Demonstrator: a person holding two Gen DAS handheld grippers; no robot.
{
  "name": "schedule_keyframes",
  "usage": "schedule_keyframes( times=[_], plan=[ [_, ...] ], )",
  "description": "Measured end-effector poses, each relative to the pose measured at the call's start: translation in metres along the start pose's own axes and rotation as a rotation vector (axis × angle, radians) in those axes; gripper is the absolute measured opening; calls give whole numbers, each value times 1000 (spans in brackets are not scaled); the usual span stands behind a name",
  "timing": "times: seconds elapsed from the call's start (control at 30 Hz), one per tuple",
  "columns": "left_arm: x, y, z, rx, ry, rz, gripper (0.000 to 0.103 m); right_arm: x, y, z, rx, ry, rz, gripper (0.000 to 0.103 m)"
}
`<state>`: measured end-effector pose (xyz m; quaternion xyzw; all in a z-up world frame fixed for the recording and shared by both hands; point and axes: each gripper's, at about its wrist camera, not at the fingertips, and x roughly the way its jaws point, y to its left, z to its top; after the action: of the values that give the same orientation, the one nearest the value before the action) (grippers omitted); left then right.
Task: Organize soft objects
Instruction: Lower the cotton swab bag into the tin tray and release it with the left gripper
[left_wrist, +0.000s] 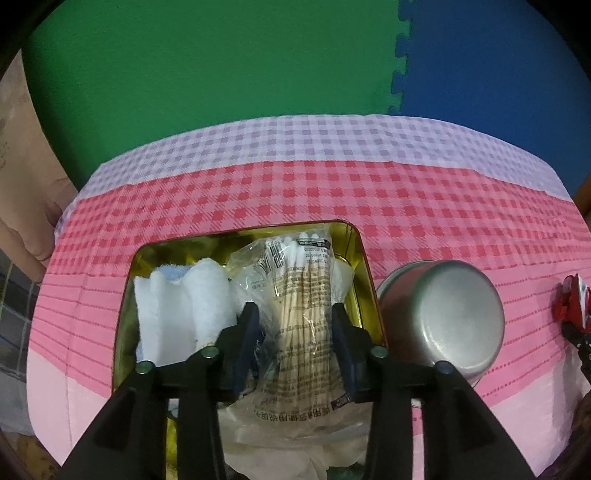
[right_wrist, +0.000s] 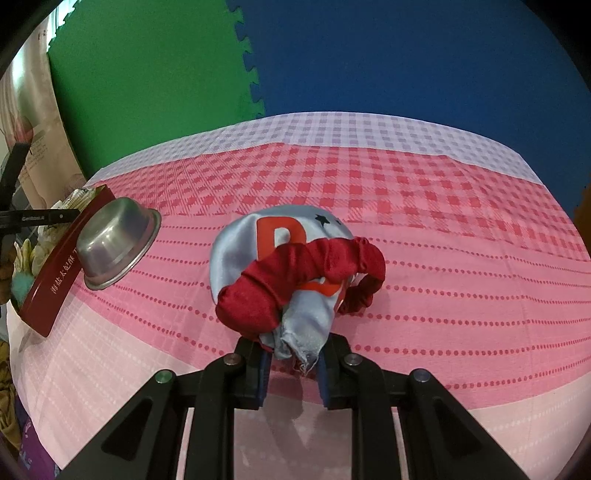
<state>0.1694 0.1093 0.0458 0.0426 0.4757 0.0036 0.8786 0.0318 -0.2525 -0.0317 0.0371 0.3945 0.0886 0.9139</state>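
A gold-lined tin stands on the checked cloth, with a folded white towel in its left half. A clear bag of cotton swabs lies in its right half. My left gripper hangs over the tin, jaws apart on either side of the bag, pads off the swab bundle. In the right wrist view, my right gripper is shut on the gathered edge of a pale blue satin cap with a dark red ruffled band. The cap rests on the cloth.
An upturned steel bowl leans against the tin's right side; the right wrist view shows this bowl beside the tin's red wall. The pink and lilac tablecloth covers the table. Green and blue foam mats lie beyond.
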Motion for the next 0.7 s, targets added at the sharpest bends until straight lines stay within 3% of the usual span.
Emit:
schedule_keyframes(
  times=[0.17,0.23,0.43,0.7],
  plan=[
    [-9,-3,-2,18,-23,35,49,0,0,0,-2,1,-2,20],
    [-14,-4,-4,18,-33,44,58,1,0,0,-2,2,-1,20],
    [-32,-11,-11,45,-74,92,70,1,0,0,-4,2,-3,20],
    [-67,-20,-25,36,-130,107,79,1,0,0,-5,3,-4,20]
  ],
)
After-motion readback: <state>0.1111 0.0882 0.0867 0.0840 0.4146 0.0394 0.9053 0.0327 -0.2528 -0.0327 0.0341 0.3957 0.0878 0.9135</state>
